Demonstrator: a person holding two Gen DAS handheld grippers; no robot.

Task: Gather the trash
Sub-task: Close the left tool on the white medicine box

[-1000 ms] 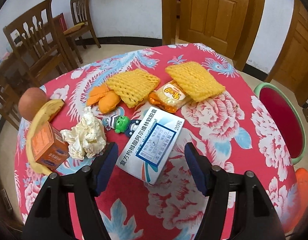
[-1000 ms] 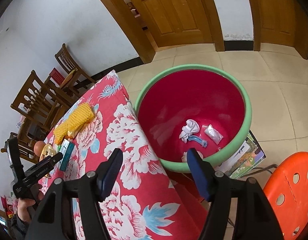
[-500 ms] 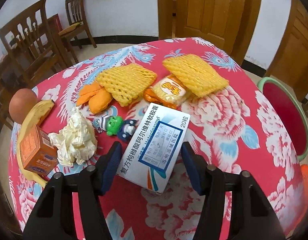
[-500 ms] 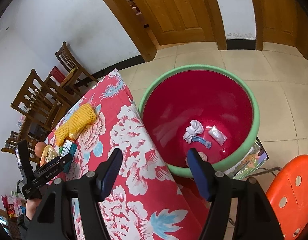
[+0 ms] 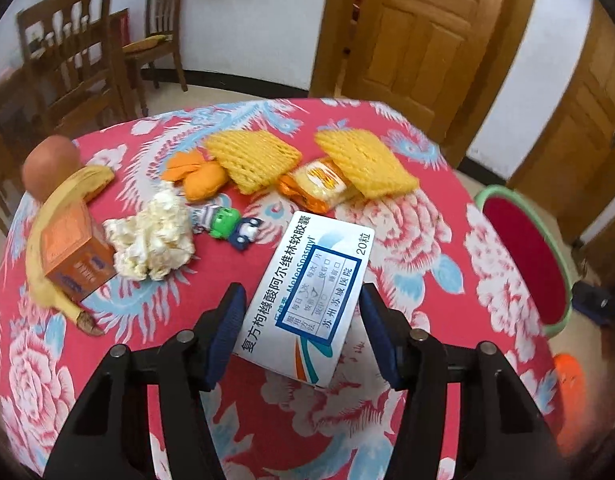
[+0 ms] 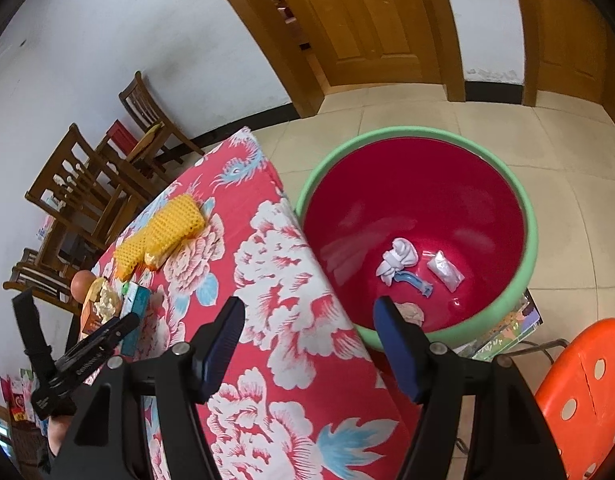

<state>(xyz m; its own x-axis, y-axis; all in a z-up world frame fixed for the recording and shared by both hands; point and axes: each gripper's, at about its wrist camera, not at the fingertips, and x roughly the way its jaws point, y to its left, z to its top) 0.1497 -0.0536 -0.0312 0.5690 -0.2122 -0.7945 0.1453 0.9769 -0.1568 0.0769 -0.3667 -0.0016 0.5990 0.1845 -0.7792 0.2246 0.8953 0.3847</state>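
Closing in over the last second, the left gripper point(image 5: 299, 328) has slid forward until its blue fingers flank the near end of the white medicine box point(image 5: 307, 300), where before they stood short of it. Its jaws are spread, not yet squeezing as far as I can see, with the box lying flat on the flowered tablecloth point(image 5: 407, 240). The right gripper point(image 6: 307, 344) hangs spread and empty at the table's edge, beside the red basin with the green rim point(image 6: 523, 240), which already holds a few scraps. So the step in hand looks like picking up the box. Next, I'd guess, the fingers need to press together on its long sides and lift it clear, then carry it rightward to the basin. Crumpled tissue point(image 5: 155, 236), yellow foam nets point(image 5: 251, 160) and a snack wrapper point(image 5: 319, 184) wait farther back.
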